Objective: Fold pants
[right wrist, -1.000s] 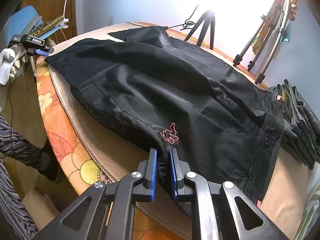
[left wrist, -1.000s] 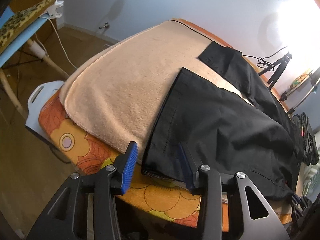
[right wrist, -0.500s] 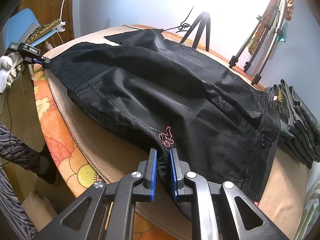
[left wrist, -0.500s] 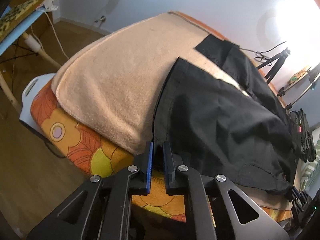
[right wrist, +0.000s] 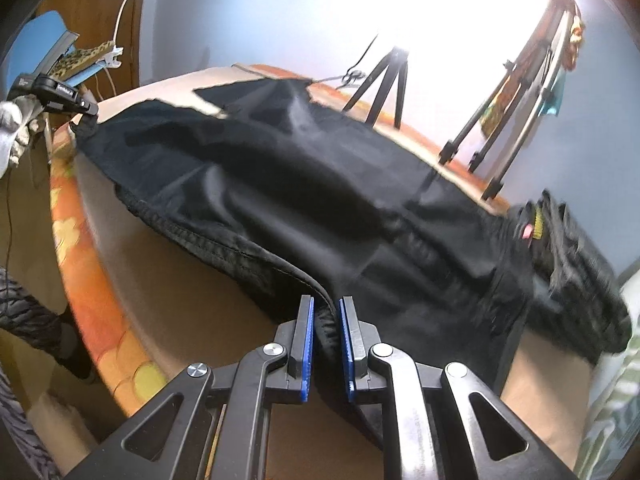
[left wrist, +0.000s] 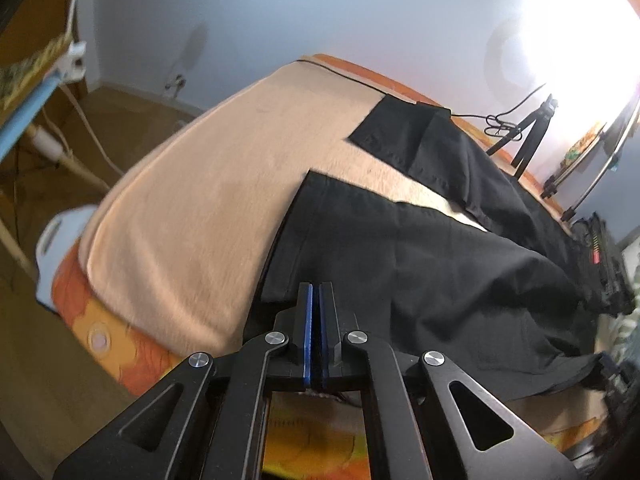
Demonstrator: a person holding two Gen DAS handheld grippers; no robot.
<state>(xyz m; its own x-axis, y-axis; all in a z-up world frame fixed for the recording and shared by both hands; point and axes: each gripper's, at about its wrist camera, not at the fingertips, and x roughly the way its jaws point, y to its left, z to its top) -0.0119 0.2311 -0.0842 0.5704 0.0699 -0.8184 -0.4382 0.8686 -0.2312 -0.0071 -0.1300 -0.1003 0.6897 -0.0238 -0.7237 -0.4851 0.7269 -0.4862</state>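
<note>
Black pants (right wrist: 320, 184) under right-wrist view only: gloved hand (right wrist: 10, 136), far left.

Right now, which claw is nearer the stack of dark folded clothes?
Right. The right claw grips the pants near the waist end, beside the stack. The left claw holds the leg hem at the far end.

Bare beige blanket (left wrist: 208, 208) lies open left of the pants (left wrist: 420, 264); tripods (right wrist: 384, 80) crowd the far edge.
</note>
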